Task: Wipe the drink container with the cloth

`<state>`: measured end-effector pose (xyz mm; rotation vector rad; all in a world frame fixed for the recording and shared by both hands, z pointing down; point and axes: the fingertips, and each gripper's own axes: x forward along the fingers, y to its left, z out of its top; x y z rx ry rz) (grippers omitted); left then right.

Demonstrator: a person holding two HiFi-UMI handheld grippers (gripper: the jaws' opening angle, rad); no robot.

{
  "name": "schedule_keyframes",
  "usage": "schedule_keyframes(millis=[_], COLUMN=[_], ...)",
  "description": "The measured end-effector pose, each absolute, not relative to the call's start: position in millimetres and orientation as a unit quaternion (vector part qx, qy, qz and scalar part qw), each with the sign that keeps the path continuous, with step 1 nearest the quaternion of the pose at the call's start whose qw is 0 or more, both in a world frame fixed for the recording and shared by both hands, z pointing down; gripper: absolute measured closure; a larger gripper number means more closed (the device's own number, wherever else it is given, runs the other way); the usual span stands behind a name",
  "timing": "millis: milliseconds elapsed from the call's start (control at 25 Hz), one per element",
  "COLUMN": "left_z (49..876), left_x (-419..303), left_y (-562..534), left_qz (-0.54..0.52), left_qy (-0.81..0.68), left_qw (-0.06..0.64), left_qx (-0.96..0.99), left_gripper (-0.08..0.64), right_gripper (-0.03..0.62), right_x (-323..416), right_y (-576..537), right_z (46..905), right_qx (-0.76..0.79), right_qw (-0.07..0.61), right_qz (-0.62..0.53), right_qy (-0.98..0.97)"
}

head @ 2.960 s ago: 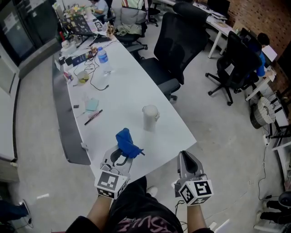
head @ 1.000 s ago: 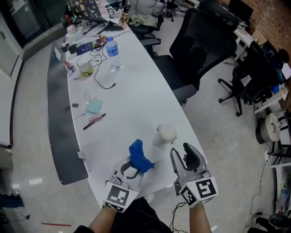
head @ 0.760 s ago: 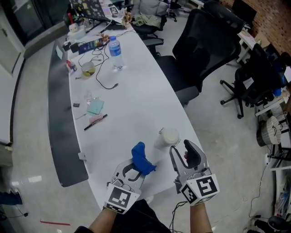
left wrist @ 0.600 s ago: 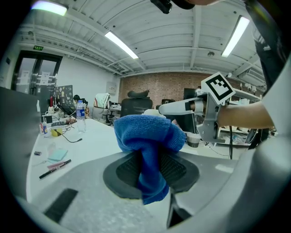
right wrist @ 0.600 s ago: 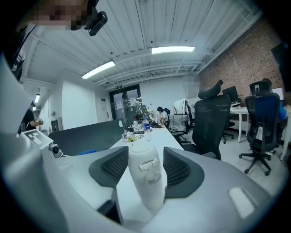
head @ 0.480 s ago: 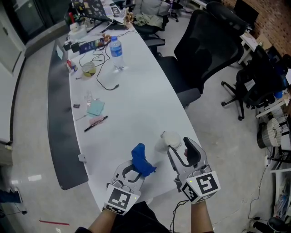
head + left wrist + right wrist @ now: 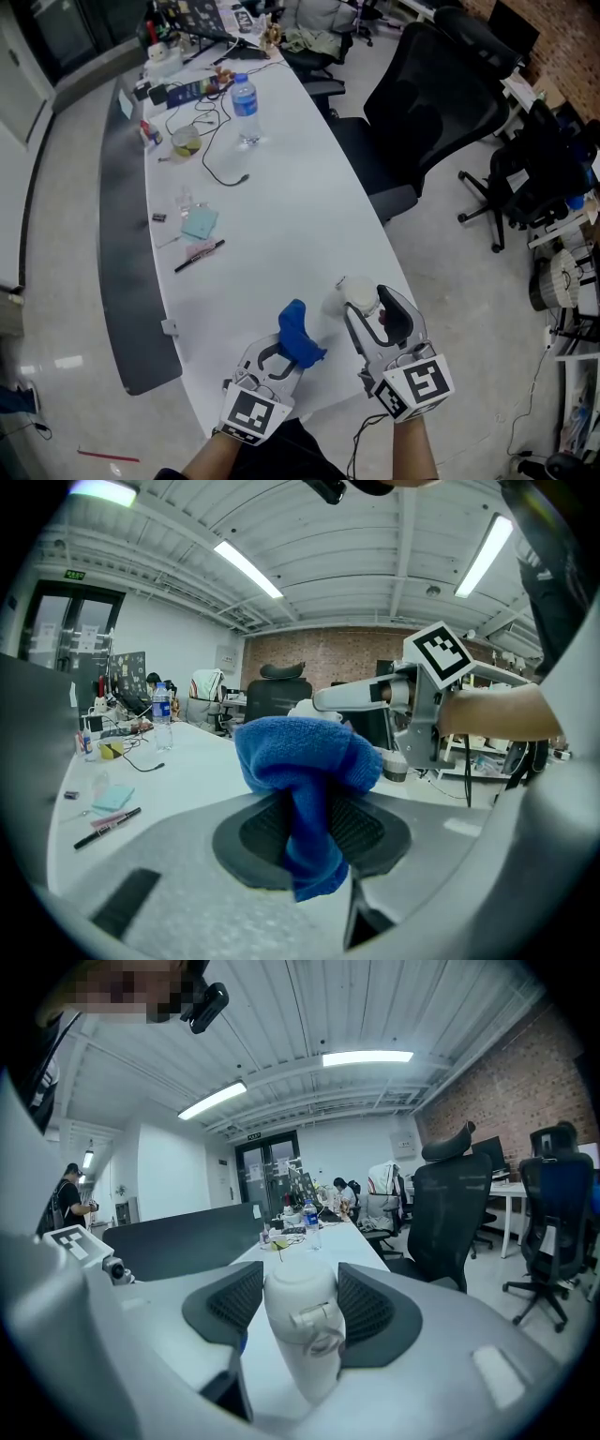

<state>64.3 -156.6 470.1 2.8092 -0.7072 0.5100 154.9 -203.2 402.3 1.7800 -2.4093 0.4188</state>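
Note:
The white drink container (image 7: pixel 351 294) stands upright near the white table's (image 7: pixel 281 216) front right edge. My right gripper (image 7: pixel 367 306) reaches around it, and in the right gripper view the container (image 7: pixel 302 1326) stands between the spread jaws of that gripper (image 7: pixel 300 1309). The pads flank it closely without clearly pressing. Just to the left, my left gripper (image 7: pixel 284 351) is shut on a bunched blue cloth (image 7: pixel 298 341). The cloth (image 7: pixel 305 761) droops over the pads in the left gripper view, and the container top (image 7: pixel 307 708) peeks out behind it.
Farther along the table lie a pen (image 7: pixel 199 255), a teal note pad (image 7: pixel 200 223), a black cable (image 7: pixel 223 173), a cup (image 7: pixel 187 142) and a water bottle (image 7: pixel 246 105). A black office chair (image 7: pixel 436 98) stands close to the table's right edge.
My right gripper has moved forward until its jaws stand on either side of the container. The left gripper keeps the cloth and has shifted slightly toward the container.

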Motion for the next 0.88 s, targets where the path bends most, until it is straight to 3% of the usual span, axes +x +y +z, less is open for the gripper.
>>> schedule_keyframes(millis=[880], left_z=[445.7], left_x=[109.7], left_y=[-168.3], left_qz=[0.156], left_qy=[-0.206], left_qw=[0.049], left_qx=[0.965], left_gripper=[0.459], right_gripper=[0.348], right_x=[153.6], right_y=[-199.5], right_z=[400.9], right_qx=[0.584], right_qw=[0.076], right_qz=[0.137], right_qy=[-0.797])
